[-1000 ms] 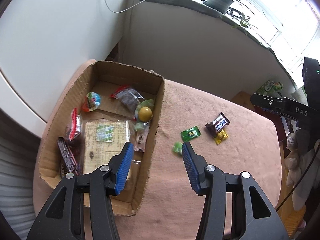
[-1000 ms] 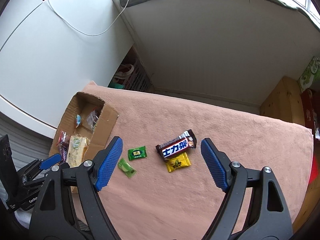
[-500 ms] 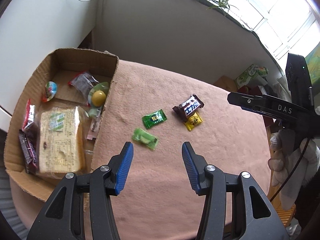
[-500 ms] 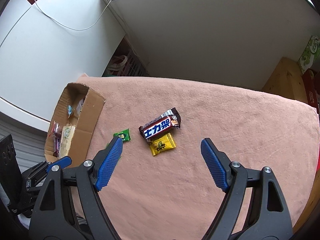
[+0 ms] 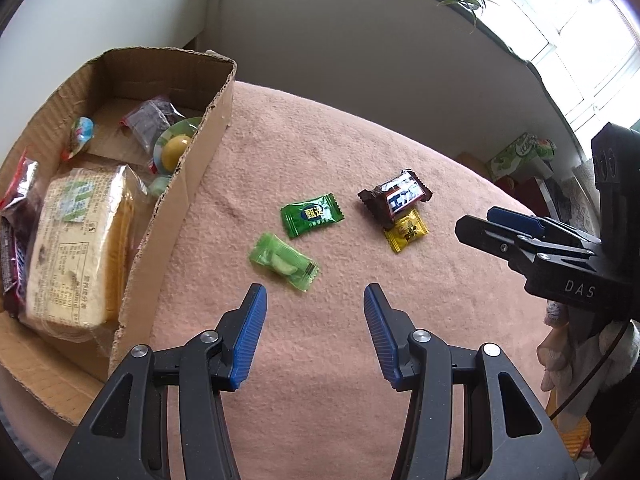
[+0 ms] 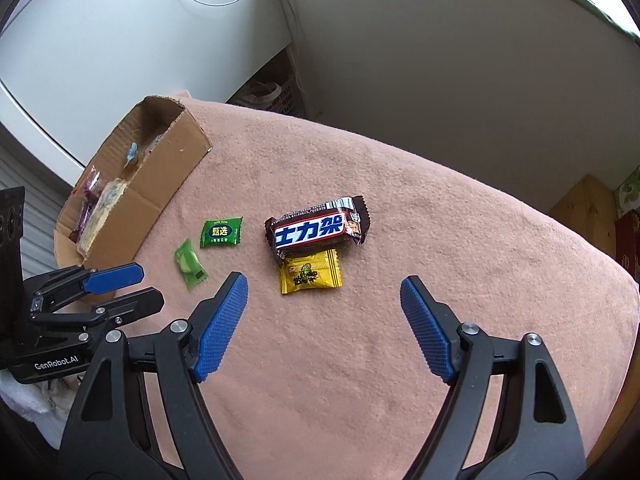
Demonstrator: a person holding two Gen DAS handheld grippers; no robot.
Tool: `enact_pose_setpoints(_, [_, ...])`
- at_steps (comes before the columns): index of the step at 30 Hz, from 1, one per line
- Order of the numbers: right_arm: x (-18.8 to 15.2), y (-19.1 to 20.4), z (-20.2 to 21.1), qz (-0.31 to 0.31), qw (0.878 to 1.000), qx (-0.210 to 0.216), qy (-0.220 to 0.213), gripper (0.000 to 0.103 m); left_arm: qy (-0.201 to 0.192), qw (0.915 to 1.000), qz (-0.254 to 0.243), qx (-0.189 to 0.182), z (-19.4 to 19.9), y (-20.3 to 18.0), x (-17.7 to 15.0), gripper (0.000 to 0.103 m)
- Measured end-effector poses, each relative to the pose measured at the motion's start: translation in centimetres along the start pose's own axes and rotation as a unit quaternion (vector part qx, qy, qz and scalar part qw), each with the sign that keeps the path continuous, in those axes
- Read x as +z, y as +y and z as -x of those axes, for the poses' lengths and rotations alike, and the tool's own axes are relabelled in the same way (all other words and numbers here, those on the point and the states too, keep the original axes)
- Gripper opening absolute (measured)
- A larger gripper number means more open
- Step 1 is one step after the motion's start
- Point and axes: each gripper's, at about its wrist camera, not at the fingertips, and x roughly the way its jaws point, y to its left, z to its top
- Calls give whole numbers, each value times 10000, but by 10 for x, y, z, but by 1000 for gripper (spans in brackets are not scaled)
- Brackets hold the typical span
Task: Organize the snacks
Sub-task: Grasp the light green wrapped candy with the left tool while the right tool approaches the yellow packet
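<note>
Both grippers have dropped closer to the fuzzy pink cloth [image 6: 440, 220]. Left gripper [image 5: 314, 300] gapes empty near the crinkly green candy [image 5: 283, 255]; right gripper [image 6: 324, 288], closing, empty, nears the glossy oblong bar [image 6: 316, 230] lying crosswise.

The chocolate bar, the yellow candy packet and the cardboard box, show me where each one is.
chocolate bar [image 6: 316, 229], right wrist view, on the blue band of its wrapper.
yellow candy packet [image 6: 311, 272], right wrist view, on the printed middle of the packet.
cardboard box [image 5: 200, 168], left wrist view, on the outer wall facing the cloth.
</note>
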Motion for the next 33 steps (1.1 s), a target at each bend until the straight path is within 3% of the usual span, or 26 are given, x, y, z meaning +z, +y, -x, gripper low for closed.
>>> enact_pose_setpoints(6, [-1,2,-19,400,9992,50,3,75,-174,9997,127,114,-15,-4,-1,49])
enact_pose_setpoints(10, [-3,6,-31,528,9985,106,48,62,-320,9988,172,323,-22,-5,-1,49])
enact_pose_setpoints(21, [-13,18,-52,932,9956,-41,55,62,-486,9955,649,499,-33,11,-1,48])
enact_pose_setpoints(29, [-17,32,-61,1150,9926,-388,-21,60,-575,9932,439,909,-39,-3,-1,29])
enact_pose_setpoints(33, [-19,35,-60,1234,9914,-440,-49,47,-627,9931,372,917,-40,-9,-5,25])
